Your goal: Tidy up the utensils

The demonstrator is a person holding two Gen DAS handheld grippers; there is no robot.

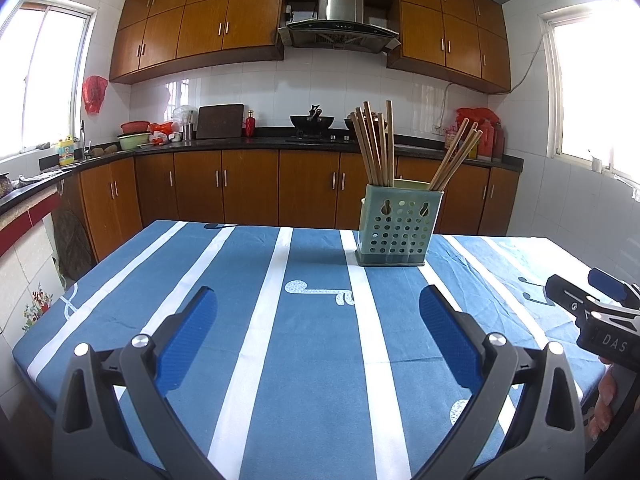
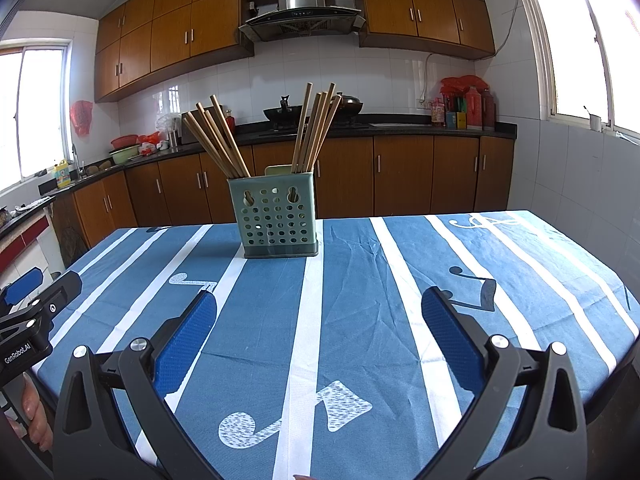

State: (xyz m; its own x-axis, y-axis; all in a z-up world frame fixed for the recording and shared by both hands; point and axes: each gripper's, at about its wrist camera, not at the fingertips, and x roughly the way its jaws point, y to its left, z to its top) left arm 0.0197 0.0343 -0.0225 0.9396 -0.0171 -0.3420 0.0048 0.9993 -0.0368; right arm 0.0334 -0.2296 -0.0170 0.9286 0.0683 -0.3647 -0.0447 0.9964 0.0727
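Observation:
A pale green perforated utensil holder stands upright on the far part of the table. Several wooden chopsticks lean in its left compartment, and another bunch leans in its right compartment. My left gripper is open over the blue striped tablecloth, well short of the holder, with nothing between its blue pads. My right gripper is also open and empty, at about the same distance from the holder. Each gripper shows at the edge of the other's view.
The table's far edge lies just behind the holder. Beyond it runs a kitchen counter with a wok on the hob, bowls and bottles. A hand holds the right gripper's handle at the table's near right side.

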